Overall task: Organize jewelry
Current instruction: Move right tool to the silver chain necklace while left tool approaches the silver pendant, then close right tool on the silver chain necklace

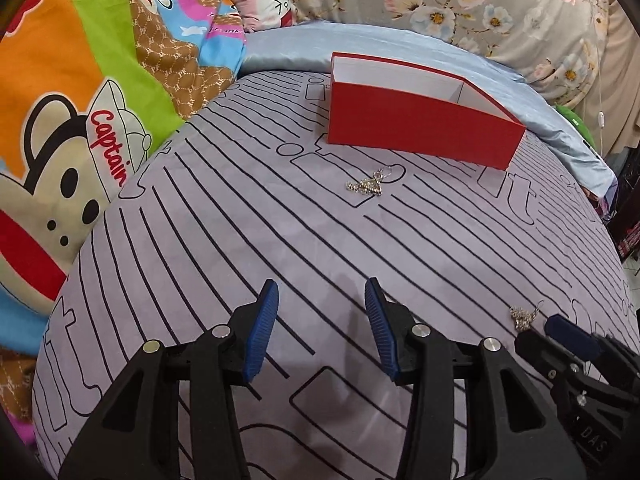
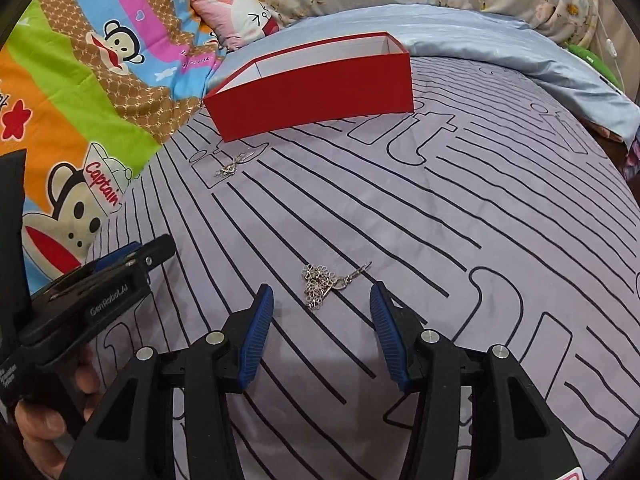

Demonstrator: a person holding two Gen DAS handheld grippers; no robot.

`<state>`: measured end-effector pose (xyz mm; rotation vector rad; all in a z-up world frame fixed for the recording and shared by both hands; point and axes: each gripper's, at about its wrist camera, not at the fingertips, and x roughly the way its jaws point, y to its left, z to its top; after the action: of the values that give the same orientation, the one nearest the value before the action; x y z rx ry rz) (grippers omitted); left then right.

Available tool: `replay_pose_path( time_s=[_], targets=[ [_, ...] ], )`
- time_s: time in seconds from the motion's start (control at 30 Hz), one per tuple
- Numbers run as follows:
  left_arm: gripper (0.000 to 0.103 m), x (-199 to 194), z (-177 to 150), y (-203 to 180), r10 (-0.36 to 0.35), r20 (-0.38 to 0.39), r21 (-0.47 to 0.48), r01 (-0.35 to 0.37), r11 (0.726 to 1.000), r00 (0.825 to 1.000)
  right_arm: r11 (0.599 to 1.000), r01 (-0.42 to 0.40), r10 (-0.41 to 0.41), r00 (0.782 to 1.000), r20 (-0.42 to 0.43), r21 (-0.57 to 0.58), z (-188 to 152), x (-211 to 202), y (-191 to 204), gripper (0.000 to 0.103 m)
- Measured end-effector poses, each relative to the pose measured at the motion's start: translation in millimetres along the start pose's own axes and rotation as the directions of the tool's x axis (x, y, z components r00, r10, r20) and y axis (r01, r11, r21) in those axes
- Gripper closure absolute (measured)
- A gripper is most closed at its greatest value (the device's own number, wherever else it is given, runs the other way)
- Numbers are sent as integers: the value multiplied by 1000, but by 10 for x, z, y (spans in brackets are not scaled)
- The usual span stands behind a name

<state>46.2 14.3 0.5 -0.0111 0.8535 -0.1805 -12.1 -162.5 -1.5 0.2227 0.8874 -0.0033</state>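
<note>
Two silver chain pieces lie on the grey striped bedsheet [image 1: 280,240]. One silver piece [image 1: 366,186] rests just in front of the open red box [image 1: 420,128], well ahead of my left gripper [image 1: 320,292], which is open with only sheet between its blue pads. In the right wrist view the other silver piece [image 2: 322,286], made of small flower links with a hook, lies in the gap at the tips of my right gripper [image 2: 321,292]. That gripper is open and its pads stand clear of the piece. The red box [image 2: 312,92] and the far piece [image 2: 232,168] sit farther back.
Each gripper shows in the other's view: the right gripper [image 1: 540,332] at lower right, the left gripper [image 2: 154,250] at left with a hand [image 2: 40,420] on it. A cartoon monkey blanket [image 1: 80,120] lies left; a light blue pillow [image 2: 500,40] and floral bedding [image 1: 480,8] lie behind the box.
</note>
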Motion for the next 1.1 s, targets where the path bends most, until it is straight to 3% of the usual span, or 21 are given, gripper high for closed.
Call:
replay_pose_path(
  time_s=[0.37, 0.63, 1.1],
  targets=[
    [48, 63, -59, -59, -10, -26, 25, 11, 1000, 1000, 999, 45, -45, 999, 19, -16, 64, 99, 32, 61],
    [46, 69, -66, -75, -4, -29, 35, 5, 999, 1000, 994, 106, -106, 994, 17, -35, 75, 119, 47, 78],
    [41, 89, -48, -103, 2, -34, 39, -1, 999, 999, 998, 56, -56, 998, 21, 2, 19, 37, -78, 82]
  ],
)
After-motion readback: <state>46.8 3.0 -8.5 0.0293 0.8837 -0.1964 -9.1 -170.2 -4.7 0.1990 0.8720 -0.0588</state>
